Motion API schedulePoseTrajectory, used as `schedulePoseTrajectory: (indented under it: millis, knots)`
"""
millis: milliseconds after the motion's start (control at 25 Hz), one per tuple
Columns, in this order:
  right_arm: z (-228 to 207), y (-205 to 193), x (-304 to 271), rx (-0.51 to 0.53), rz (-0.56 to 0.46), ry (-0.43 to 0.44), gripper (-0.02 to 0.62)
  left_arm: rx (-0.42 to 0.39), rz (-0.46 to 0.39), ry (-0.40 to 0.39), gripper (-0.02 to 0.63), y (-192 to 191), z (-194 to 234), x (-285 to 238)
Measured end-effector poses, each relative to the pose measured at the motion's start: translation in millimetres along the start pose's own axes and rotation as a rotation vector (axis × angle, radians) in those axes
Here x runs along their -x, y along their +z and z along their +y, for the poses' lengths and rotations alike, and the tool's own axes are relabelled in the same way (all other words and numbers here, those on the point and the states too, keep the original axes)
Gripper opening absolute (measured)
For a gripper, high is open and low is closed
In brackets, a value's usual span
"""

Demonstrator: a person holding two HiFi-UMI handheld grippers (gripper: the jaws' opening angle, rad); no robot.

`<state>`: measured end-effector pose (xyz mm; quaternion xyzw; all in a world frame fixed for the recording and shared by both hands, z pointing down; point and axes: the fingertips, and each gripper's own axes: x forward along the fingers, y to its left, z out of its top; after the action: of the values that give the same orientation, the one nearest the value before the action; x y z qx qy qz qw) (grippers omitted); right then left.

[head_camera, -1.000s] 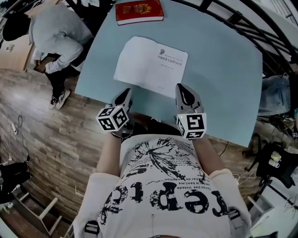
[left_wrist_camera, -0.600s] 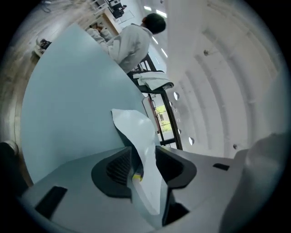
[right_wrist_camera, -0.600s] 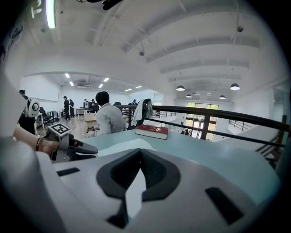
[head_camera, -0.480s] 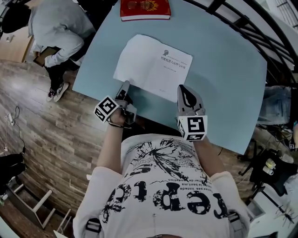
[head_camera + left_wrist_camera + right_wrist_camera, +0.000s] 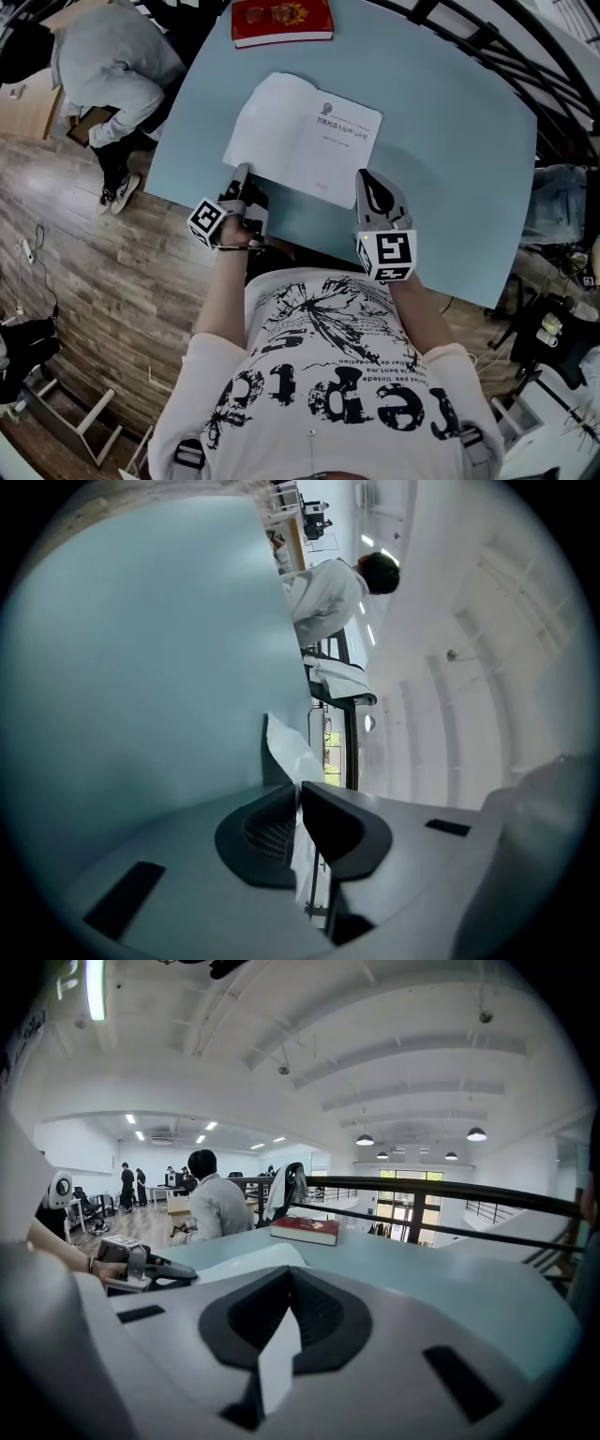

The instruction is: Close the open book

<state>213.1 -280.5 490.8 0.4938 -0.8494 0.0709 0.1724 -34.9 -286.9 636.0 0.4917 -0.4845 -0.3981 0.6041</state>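
Note:
The open book (image 5: 305, 131) lies flat on the pale blue table (image 5: 450, 141), white pages up. My left gripper (image 5: 242, 174) is rolled onto its side at the book's near left corner. In the left gripper view its jaws are closing (image 5: 300, 791) with the corner of a white page (image 5: 284, 750) pinched between the pads. My right gripper (image 5: 369, 180) rests near the book's near right corner, off the paper, jaws together (image 5: 289, 1275) and holding nothing. From the right gripper view the book's page (image 5: 239, 1262) and the left gripper (image 5: 141, 1266) show to the left.
A closed red book (image 5: 281, 21) lies at the table's far edge, also in the right gripper view (image 5: 305, 1229). A person in a grey top (image 5: 112, 66) sits beyond the table's left corner. A dark railing (image 5: 487, 42) runs past the far right side.
The left gripper rolled onto its side and dropped forward to the book's near left corner, where it took hold of a page. The right gripper has hardly moved.

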Motion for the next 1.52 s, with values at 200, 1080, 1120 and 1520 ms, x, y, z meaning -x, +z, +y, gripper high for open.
schedulePoseTrajectory:
  millis: [200, 1080, 1120, 1520]
  knots:
    - [-7.5, -0.6, 4.0, -0.018, 0.000, -0.022, 0.011, -0.017, 0.012, -0.080, 0.025, -7.6, -20.1, 2.5]
    - [-31.9, -14.4, 43.6, -0.086, 0.002, -0.111, 0.011, -0.975, 0.552, -0.080, 0.021, -143.5, -68.2, 6.0]
    - [-33.6, -15.5, 45.7, -0.090, 0.003, -0.118, 0.011, -1.015, 0.578, -0.070, 0.021, -150.3, -65.1, 6.0]
    - [-50.0, -27.5, 69.5, -0.116, 0.019, -0.197, 0.011, -1.427, 0.785, -0.014, 0.023, -199.4, -27.6, 9.2]
